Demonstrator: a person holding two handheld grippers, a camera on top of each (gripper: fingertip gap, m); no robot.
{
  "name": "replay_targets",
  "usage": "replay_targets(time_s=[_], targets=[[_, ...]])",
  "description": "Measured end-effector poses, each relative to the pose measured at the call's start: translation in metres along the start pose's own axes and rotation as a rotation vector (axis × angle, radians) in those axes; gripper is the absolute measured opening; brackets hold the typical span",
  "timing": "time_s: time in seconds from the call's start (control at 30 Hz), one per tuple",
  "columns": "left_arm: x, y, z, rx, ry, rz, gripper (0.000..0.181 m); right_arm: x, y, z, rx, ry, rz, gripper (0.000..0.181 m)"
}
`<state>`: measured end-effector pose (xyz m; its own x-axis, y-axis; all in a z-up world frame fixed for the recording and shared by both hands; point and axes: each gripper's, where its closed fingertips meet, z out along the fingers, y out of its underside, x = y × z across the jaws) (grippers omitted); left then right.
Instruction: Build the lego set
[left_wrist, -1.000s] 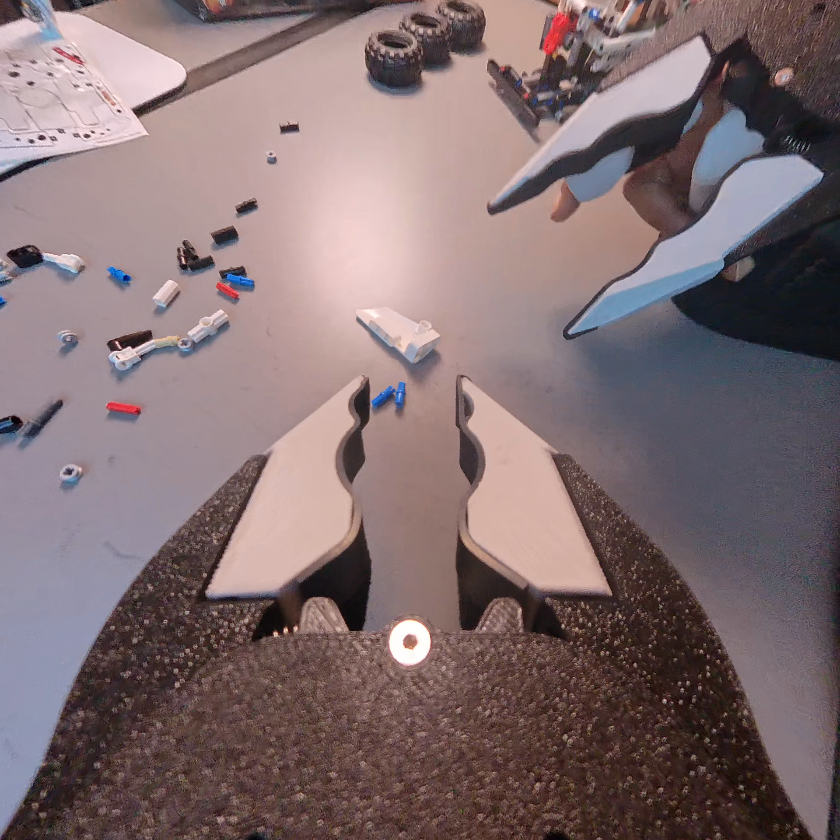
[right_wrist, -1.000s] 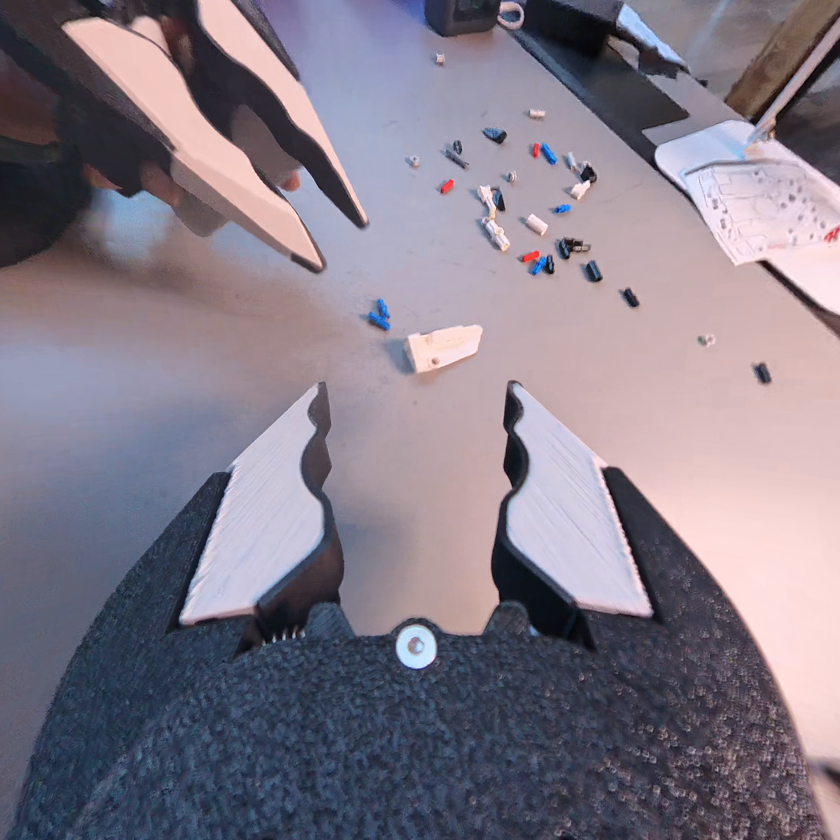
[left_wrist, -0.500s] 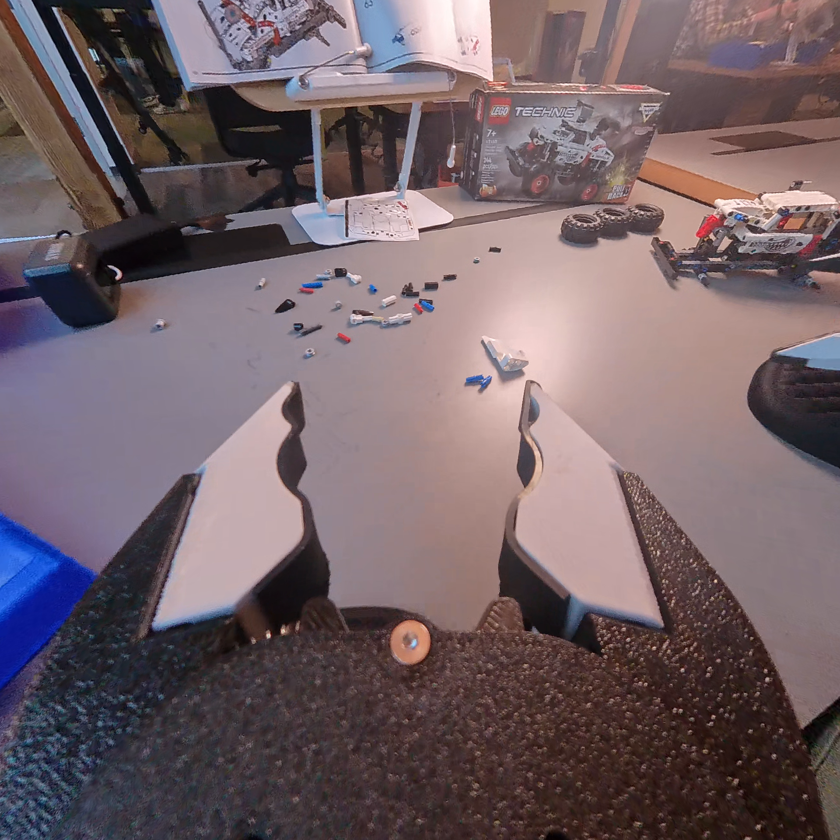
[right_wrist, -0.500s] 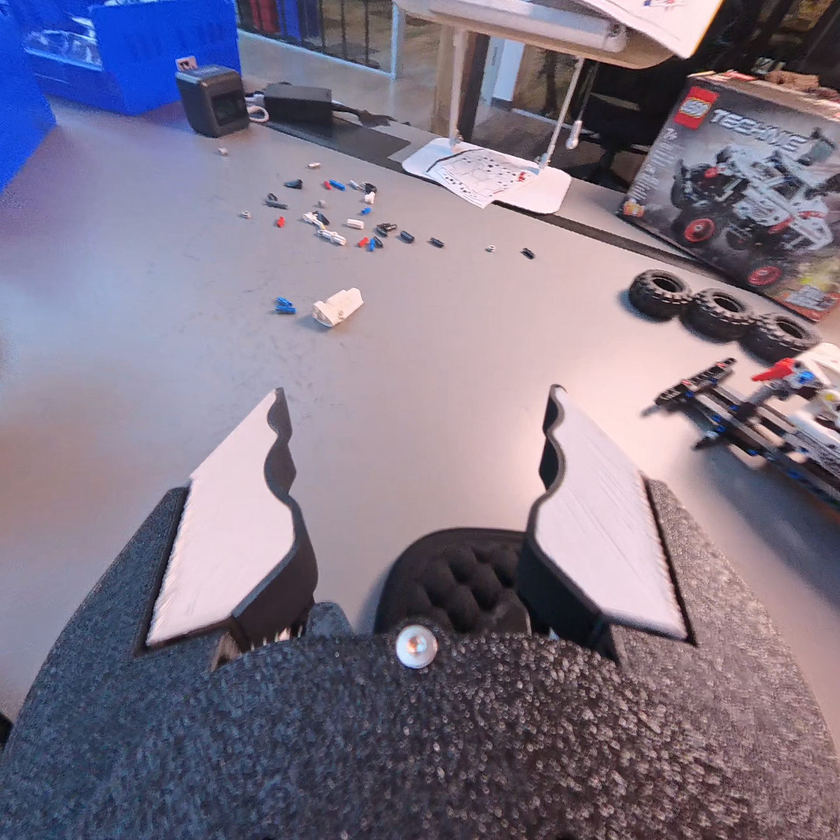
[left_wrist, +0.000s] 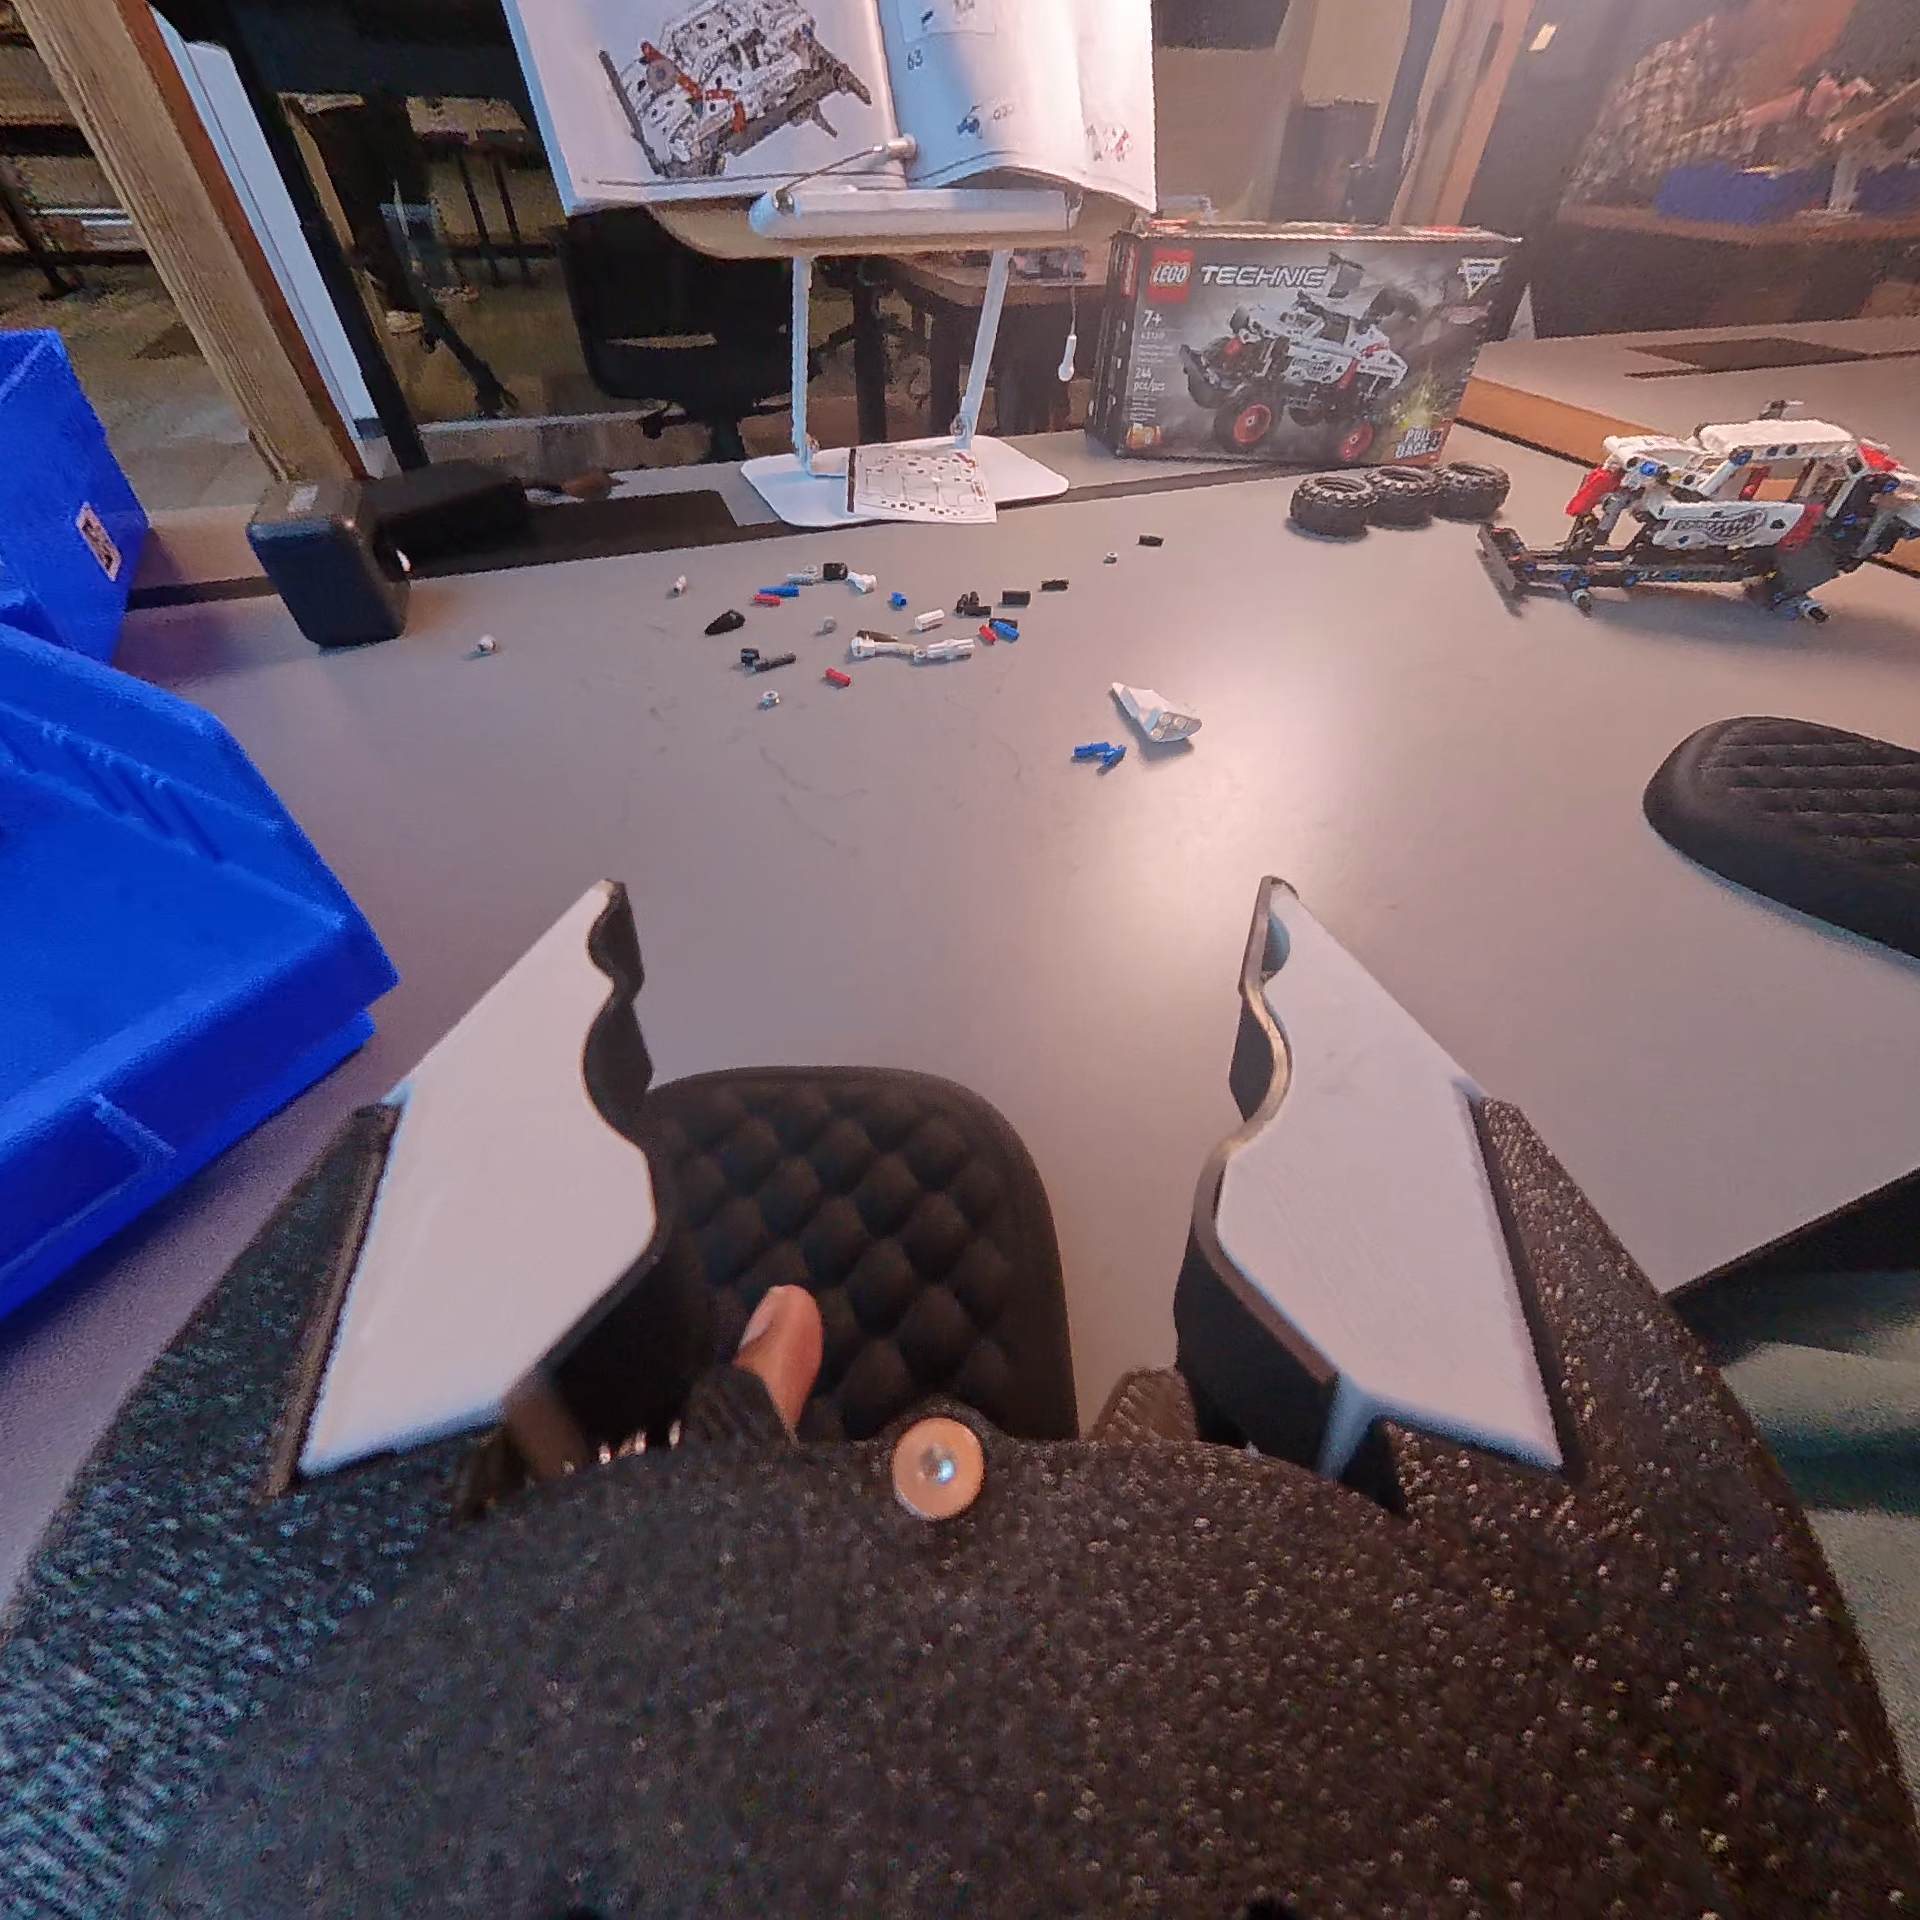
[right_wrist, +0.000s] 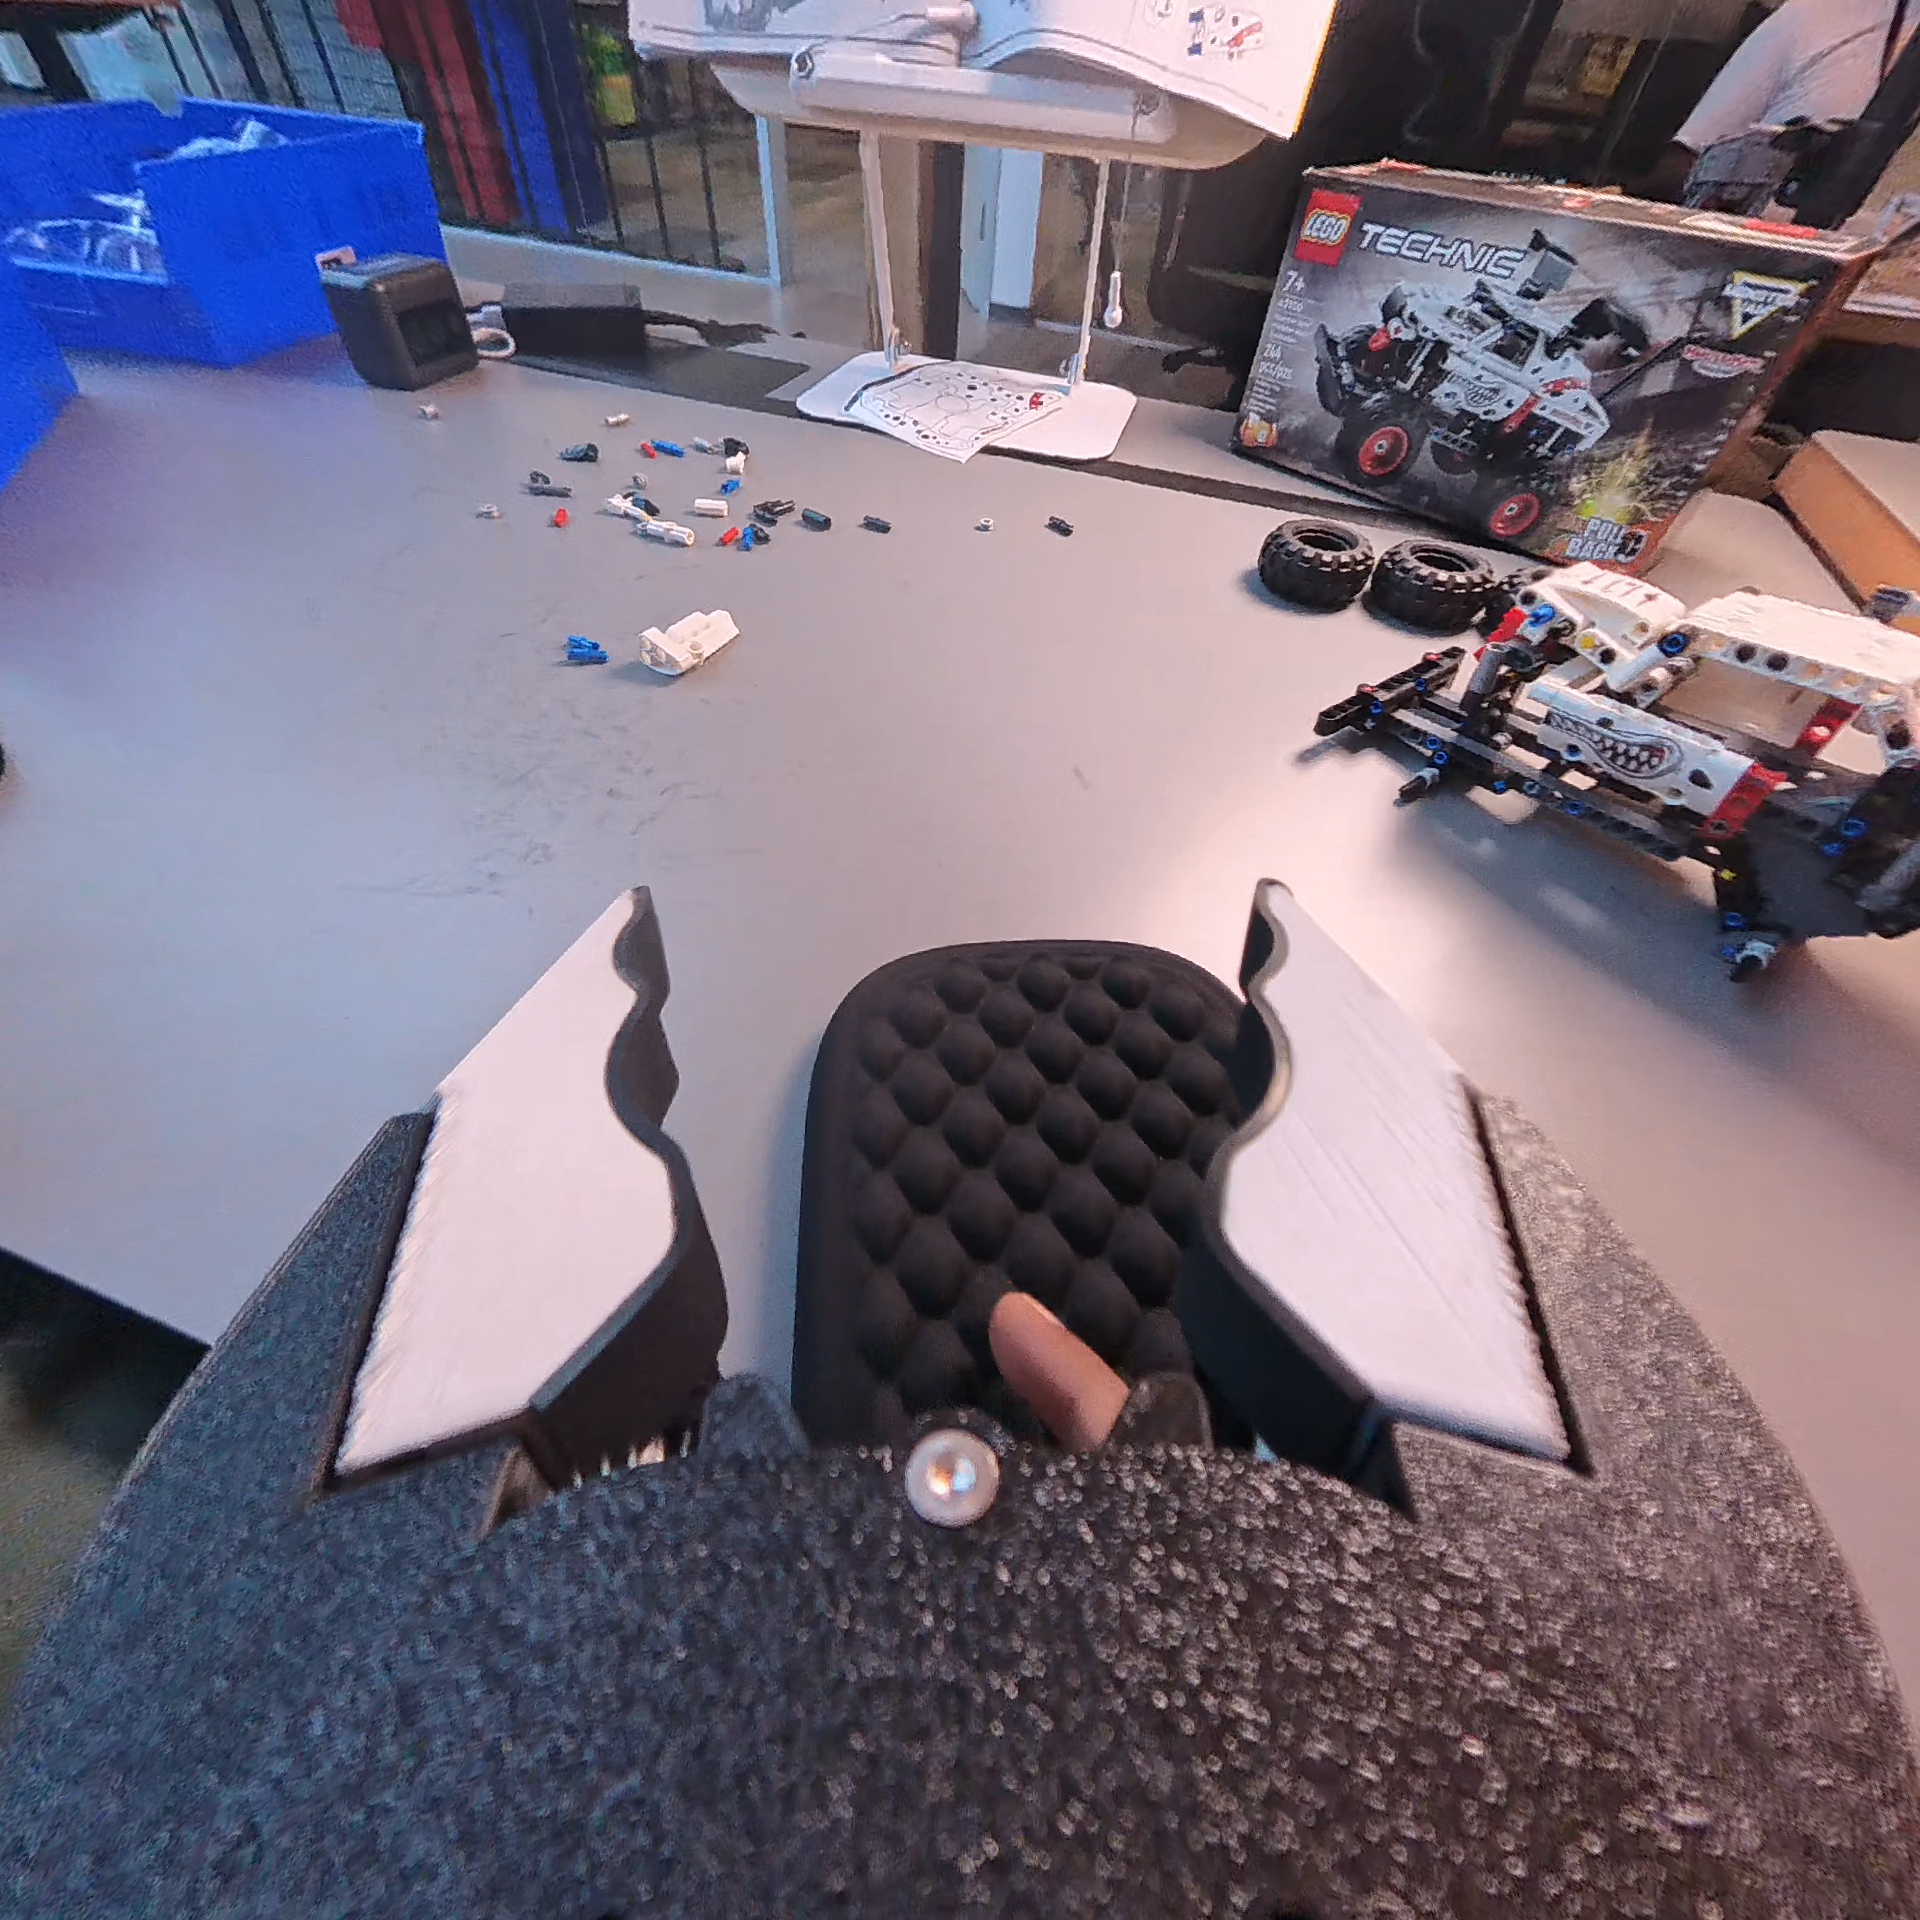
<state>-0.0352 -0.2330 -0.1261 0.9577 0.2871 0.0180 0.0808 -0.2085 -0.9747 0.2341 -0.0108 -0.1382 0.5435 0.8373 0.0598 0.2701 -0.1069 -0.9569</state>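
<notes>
Left wrist view: left tool (left_wrist: 940, 899) spread wide, nothing between its fingers, low over the near edge of the grey tabletop (left_wrist: 935, 831). Black quilted pad (left_wrist: 862, 1205) sits under the gap, a fingertip (left_wrist: 779, 1340) showing at its base. Second black pad (left_wrist: 1808, 821) at right edge. White lego panel piece (left_wrist: 1155, 713) lies mid-frame right of centre, blue pins (left_wrist: 1099, 752) just beside it on its left. Scatter of small loose pieces (left_wrist: 883, 623) farther back, centre. Partly built truck model (left_wrist: 1704, 520) at upper right, three black tyres (left_wrist: 1397, 497) to its left. Set box (left_wrist: 1299, 343) behind the tyres. Instruction booklet (left_wrist: 831, 94) on a white stand (left_wrist: 894, 468), top centre. Blue bins (left_wrist: 135, 935) at left edge, small dark box (left_wrist: 327, 566) behind them.

Right wrist view: right tool (right_wrist: 951, 904) also spread wide, empty, over a black quilted pad (right_wrist: 1018, 1112); a fingertip (right_wrist: 1044, 1371) shows near the tool base. White lego panel piece (right_wrist: 688, 642) upper left of centre, blue pins (right_wrist: 586, 649) just left of it, apart. Loose pieces (right_wrist: 675, 499) behind them. Truck model (right_wrist: 1662, 717) at right, no wheels on it, resting on the tabletop (right_wrist: 935, 779). Tyres (right_wrist: 1371, 569) sit left of and behind the model, set box (right_wrist: 1538, 353) behind. Blue bin (right_wrist: 239, 229) upper left, dark box (right_wrist: 400, 317) beside it.
</notes>
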Motion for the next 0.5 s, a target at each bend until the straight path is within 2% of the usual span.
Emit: replay_targets(time_s=[0.07, 0.37, 0.5], targets=[[-0.001, 0.008, 0.003, -0.031, -0.007, -0.008, 0.114, -0.002, 0.003, 0.001, -0.012, -0.011, 0.002, 0.110], [-0.006, 0.013, 0.022, -0.110, -0.044, 0.005, 0.114, 0.005, -0.001, 0.018, -0.050, 0.015, -0.042, 0.112], [-0.007, 0.014, 0.024, -0.118, -0.055, 0.009, 0.117, 0.008, -0.003, 0.016, -0.024, 0.041, -0.036, 0.115]])
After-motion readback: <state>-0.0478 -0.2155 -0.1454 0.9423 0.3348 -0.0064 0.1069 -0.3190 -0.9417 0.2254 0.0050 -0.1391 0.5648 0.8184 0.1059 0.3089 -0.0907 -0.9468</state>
